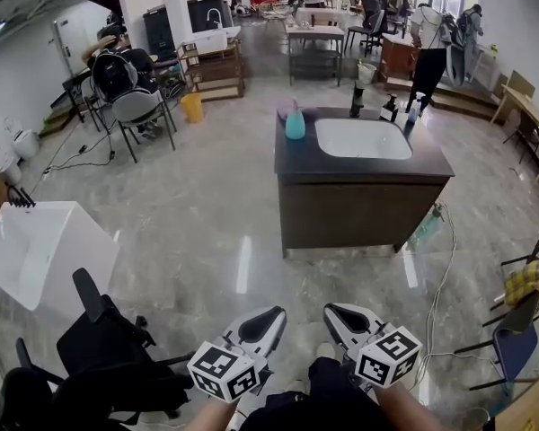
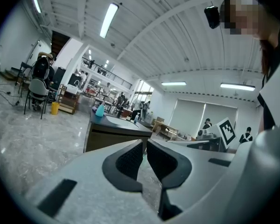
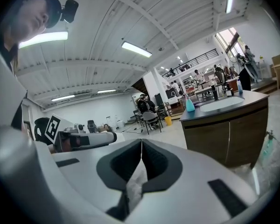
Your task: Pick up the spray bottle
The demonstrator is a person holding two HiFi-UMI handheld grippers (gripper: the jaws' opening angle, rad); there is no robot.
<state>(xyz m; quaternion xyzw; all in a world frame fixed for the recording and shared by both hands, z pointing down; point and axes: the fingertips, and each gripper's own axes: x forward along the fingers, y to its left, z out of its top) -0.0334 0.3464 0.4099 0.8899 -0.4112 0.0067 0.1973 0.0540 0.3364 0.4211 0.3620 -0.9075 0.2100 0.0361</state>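
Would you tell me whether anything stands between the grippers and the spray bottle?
Nothing visible does. Only open floor lies between the left gripper, the right gripper and the cabinet. The spray bottle stands at the counter's far left corner, nothing before it.

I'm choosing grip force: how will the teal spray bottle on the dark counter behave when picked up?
The teal spray bottle looks like plastic, so probably light, though its fill level can't be seen. Its wide body narrows toward the top, so it likely stands steadily but might tip if pushed high up.
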